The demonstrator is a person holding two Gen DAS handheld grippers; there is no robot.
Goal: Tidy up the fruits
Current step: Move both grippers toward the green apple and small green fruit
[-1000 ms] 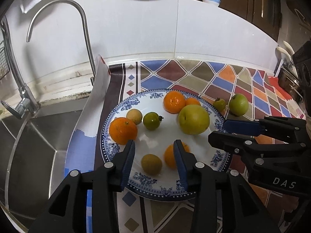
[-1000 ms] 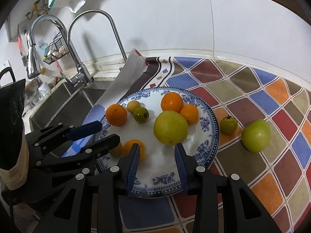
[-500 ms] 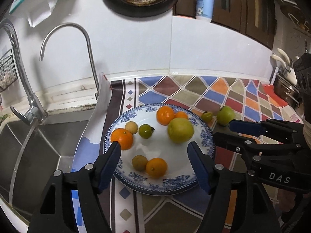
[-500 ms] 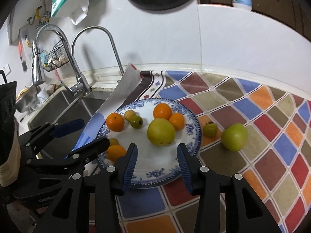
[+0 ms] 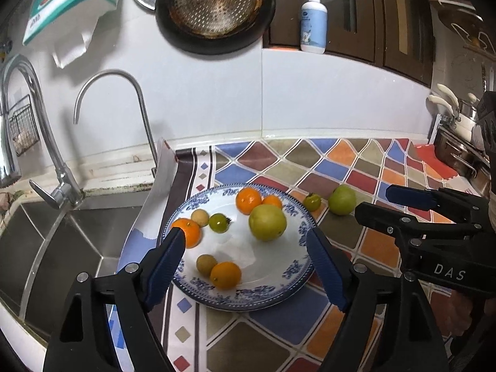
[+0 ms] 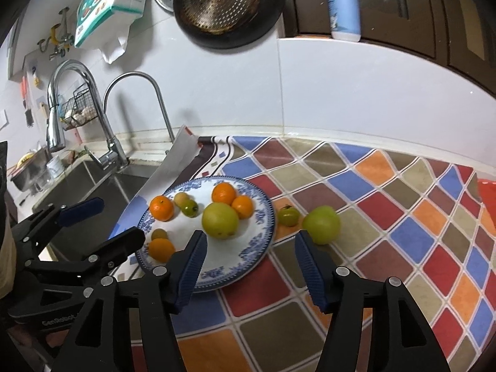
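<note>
Fruits: two left off the plate

Fruits mostly sit on the plate [image 6: 263, 232]; a green apple [image 6: 321, 224] and small green fruit [image 6: 288, 215] lie beside it. Left gripper [image 5: 245, 249] and right gripper [image 6: 249, 248] have just been opening, empty. Next, likely: pinch the apple.

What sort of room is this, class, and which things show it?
Most likely a home kitchen: a steel sink with curved taps, a perforated pan hanging on the wall, and a plate of fruit on the counter.

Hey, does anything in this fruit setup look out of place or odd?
Two green fruits, a small one and a larger one, lie on the patterned counter mat beside the blue-and-white plate that holds the rest. The mat's edge by the sink curls upward.
</note>
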